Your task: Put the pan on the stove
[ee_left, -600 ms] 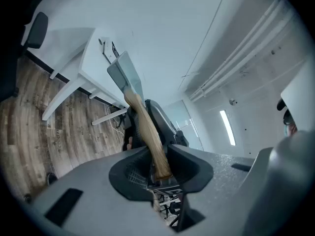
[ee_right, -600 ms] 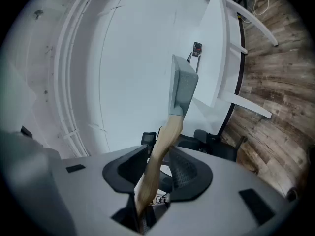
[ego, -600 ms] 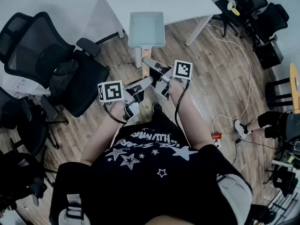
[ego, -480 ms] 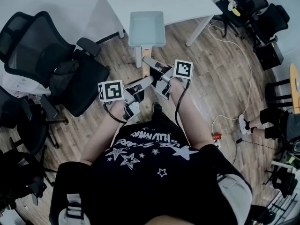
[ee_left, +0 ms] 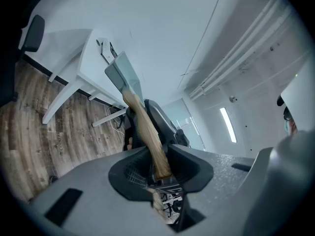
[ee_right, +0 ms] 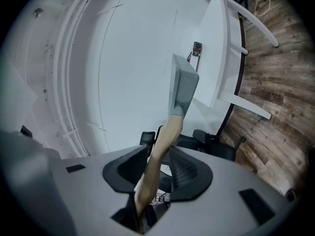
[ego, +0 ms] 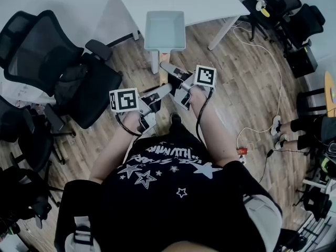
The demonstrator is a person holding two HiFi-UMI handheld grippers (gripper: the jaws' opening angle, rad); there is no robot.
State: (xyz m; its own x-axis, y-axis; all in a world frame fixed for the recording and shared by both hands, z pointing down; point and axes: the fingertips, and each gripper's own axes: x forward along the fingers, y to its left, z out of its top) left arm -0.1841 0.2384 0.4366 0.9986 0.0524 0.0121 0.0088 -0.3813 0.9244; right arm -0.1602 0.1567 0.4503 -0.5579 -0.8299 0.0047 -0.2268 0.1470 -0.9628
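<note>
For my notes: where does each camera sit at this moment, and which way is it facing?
Head view: on the person's head, facing steeply down at the pan over the floor; arms, shirt, left hand-held gripper and right hand-held gripper show.
Left gripper view: on the left hand-held gripper, facing along its jaws, closed on the wooden handle.
Right gripper view: on the right hand-held gripper, facing along its jaws, closed on that handle.
Shared: all three show the pan and white table.

Office/lab rm: mesh office chairs [ego: 37, 54], white desk [ego: 210, 3], cables [ego: 280, 88] on wood floor [ego: 247, 77].
</note>
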